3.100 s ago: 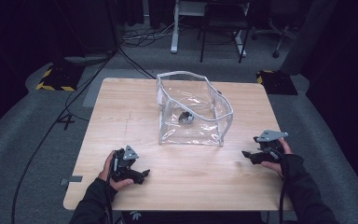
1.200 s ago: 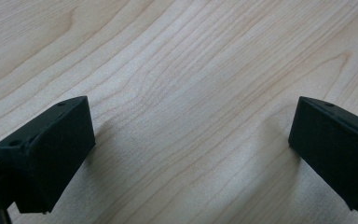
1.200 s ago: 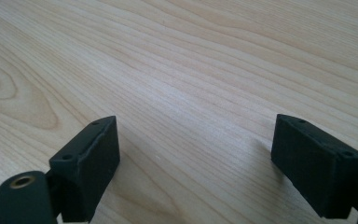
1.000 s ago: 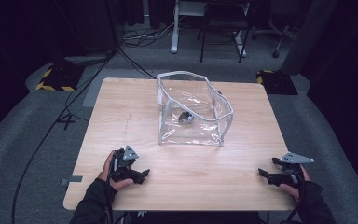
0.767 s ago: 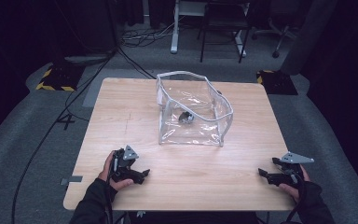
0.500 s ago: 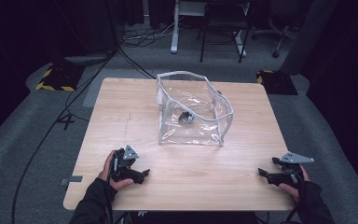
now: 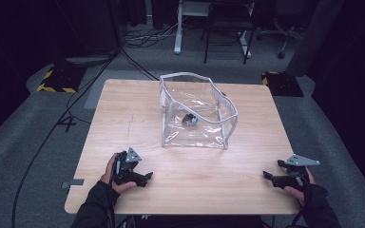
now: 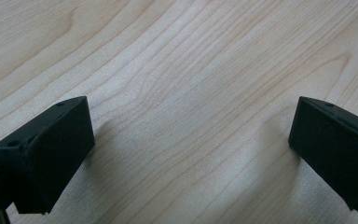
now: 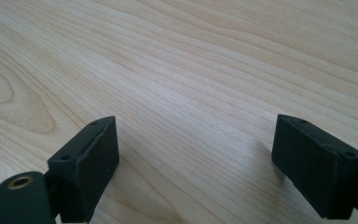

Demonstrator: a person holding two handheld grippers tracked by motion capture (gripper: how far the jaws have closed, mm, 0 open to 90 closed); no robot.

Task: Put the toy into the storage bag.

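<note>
Now — left tongs | right tongs — agape on grained table

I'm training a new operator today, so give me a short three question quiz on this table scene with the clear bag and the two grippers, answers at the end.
1. True or false: the left gripper is shut on the small dark object.
2. Where does the small dark object lie? A) inside the clear bag B) on bare wood beside the right gripper C) on the floor
3. Fill in: both grippers rest near the table's ____ edge, the one closest to the person.

Key:
1. False. Its jaws stand wide apart over bare wood.
2. A
3. Near, or front: left gripper at the left corner, right gripper at the right corner.
</note>
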